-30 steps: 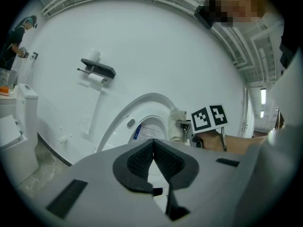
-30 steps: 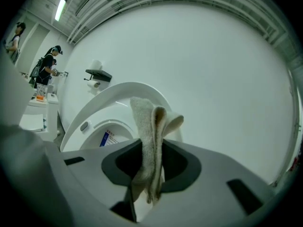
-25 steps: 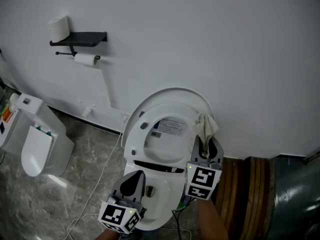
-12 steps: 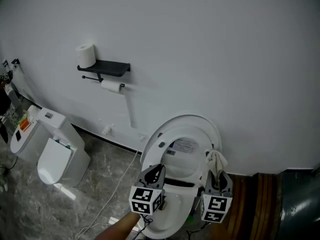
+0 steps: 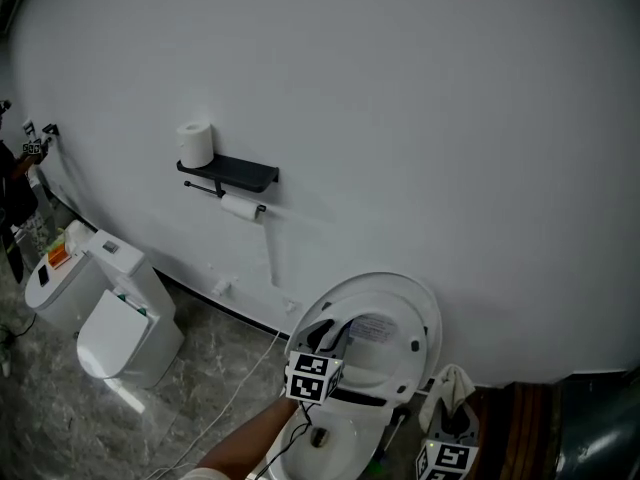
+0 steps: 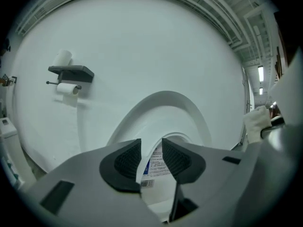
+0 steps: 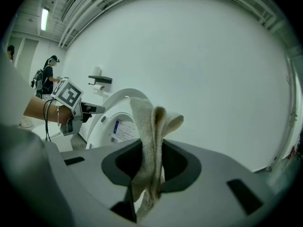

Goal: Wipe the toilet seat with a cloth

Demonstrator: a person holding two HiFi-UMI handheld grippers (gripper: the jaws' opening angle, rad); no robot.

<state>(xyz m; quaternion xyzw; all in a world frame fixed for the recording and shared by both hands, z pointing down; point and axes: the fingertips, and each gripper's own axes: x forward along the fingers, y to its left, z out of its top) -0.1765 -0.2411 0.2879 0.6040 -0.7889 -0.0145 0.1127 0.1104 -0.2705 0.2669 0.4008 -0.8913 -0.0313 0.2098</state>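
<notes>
Bathroom seen from above. A white toilet stands against a white wall [image 5: 420, 118], w/ its lid [image 5: 375, 288] tipped up against the wall and the toilet seat [image 5: 400, 363] raised in front of it.

The L gripper [image 5: 322, 334] sits at the seat's left rim. In its own view the jaws stand a narrow gap apart w/ a thin white edge, apparently the seat rim [image 6: 175, 137], running between them. They look closed on it, prob. to steady the seat or bring it down so its top face can be wiped.

The R gripper [image 5: 452, 420] waits low at the frame's bottom edge, to the right of the bowl [image 5: 335, 438] and apart from the seat. Its jaws are pinched on a folded off-white cloth [image 5: 452, 386], whose free end stands up above the pads and flops over. It is held clear, likely b/c the seat isn't yet in wiping position.

Pose: the L forearm [image 5: 250, 443] reaches up from bottom centre, w/ the gripper pointing toward the wall and its marker cube nearest the camera. The R gripper points forward and slightly up, w/ the arm out of frame.
</notes>
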